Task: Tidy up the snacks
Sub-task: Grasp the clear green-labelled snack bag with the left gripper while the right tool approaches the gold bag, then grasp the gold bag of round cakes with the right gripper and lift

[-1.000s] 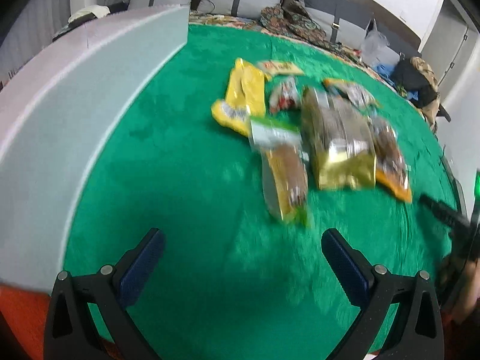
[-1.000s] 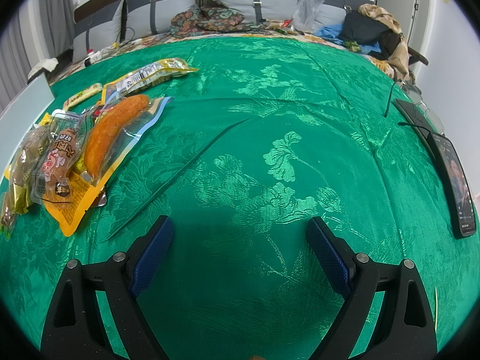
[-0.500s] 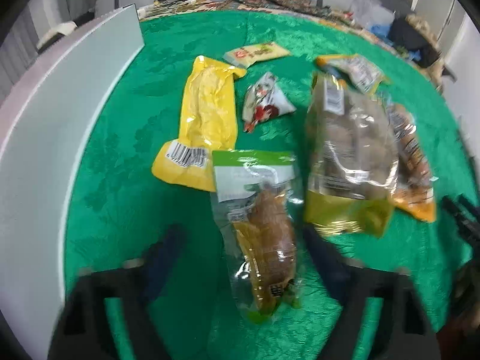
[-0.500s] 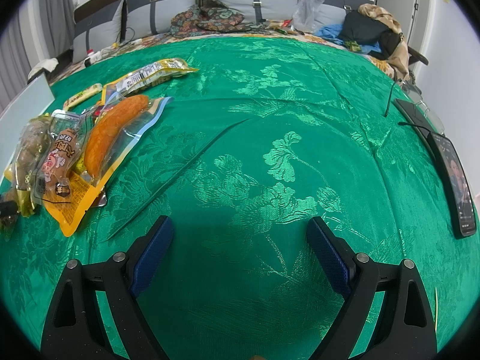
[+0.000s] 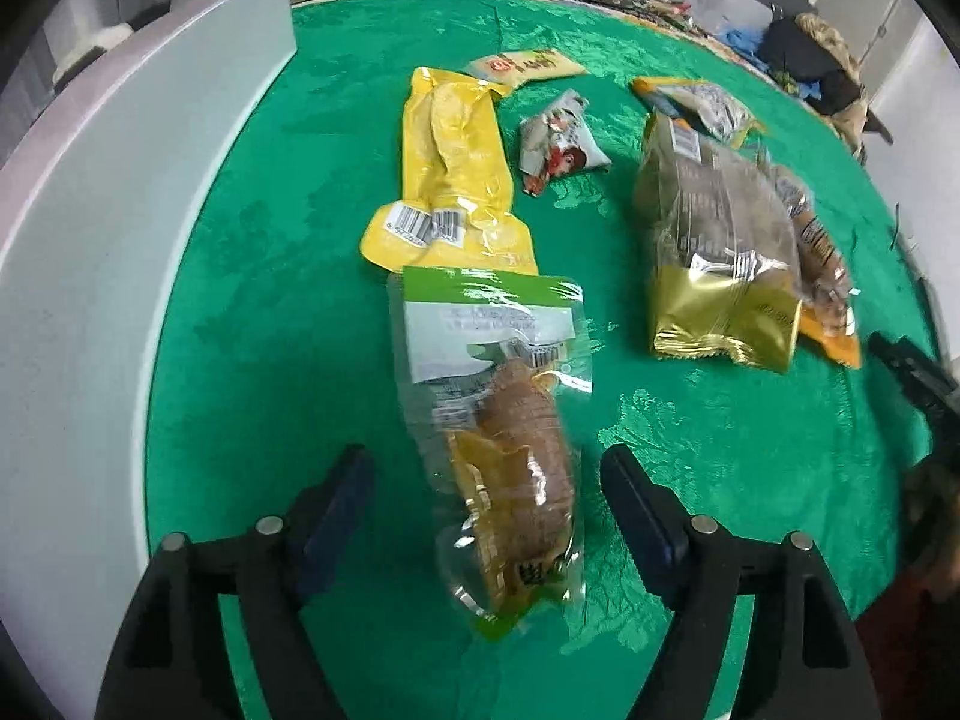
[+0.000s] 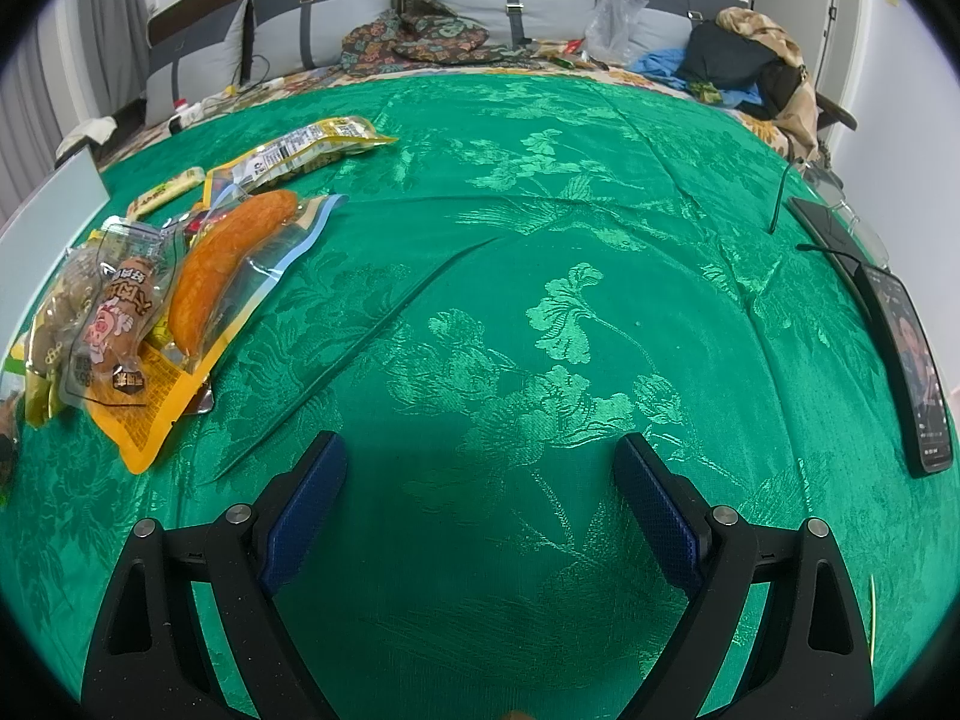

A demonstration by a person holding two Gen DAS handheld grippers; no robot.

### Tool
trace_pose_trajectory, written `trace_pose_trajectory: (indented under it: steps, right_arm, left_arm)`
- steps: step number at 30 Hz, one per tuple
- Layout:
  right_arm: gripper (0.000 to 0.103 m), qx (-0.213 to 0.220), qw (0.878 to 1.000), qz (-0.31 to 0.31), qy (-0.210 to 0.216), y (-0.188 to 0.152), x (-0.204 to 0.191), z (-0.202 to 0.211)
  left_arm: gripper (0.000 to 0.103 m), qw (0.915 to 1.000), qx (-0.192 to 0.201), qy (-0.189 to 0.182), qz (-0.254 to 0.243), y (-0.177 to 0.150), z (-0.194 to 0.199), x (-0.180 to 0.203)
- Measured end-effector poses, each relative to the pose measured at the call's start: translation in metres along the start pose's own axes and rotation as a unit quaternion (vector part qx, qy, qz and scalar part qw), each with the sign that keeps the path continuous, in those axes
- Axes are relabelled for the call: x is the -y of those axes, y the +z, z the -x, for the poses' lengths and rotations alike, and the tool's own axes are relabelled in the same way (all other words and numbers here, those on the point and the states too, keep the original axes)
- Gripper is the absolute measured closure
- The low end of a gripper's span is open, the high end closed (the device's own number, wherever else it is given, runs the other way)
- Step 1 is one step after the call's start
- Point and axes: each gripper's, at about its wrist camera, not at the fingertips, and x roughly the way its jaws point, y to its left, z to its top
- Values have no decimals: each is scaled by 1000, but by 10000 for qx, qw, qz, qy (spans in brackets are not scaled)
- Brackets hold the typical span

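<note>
Several snack packs lie on a green cloth. In the left wrist view a clear bread pack with a green label lies between the fingers of my open left gripper; I cannot tell if the pads touch it. Behind it lie a yellow pack, a small red-and-white pack and a gold bag. In the right wrist view my open, empty right gripper hovers over bare cloth; an orange sausage pack and a yellow pack lie to its left.
A white box wall stands along the left of the left wrist view. Phones lie at the cloth's right edge in the right wrist view. Pillows and clothes lie at the back.
My left gripper has moved forward and down over the snacks, so the clear bread pack now lies between its fingers. The right gripper has not moved.
</note>
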Motion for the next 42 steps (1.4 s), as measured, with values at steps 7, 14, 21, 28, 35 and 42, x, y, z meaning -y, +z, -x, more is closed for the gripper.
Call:
trace_pose_trajectory:
  steps: [7,14,21,28,35,42]
  right_arm:
    - [10,0,10000,0,2,0,0,0]
    - [11,-62,10000,62,27,1,0,0]
    - [13,-624,9687,-669,2306,36,-84,56]
    - [14,-1425,9798,33,1400,71,-226,9]
    - [52,-1448,9840,-111,1031,78,-232,-7]
    - [53,-935,9710,-364,2171,65,-206,60]
  left_arm:
    - [57,9988,419,195,-153,-9,4,10]
    - [64,9928,935,-443,599,-39,21,-18]
    - [65,9893,1098,-639,710,-49,24,-29]
    - [74,9854,1204,-839,859,-59,32,-43]
    - [75,9807,1244,-1074,1061,-60,35,-56]
    - [75,9708,1482,-1479,1170,-60,52,-58]
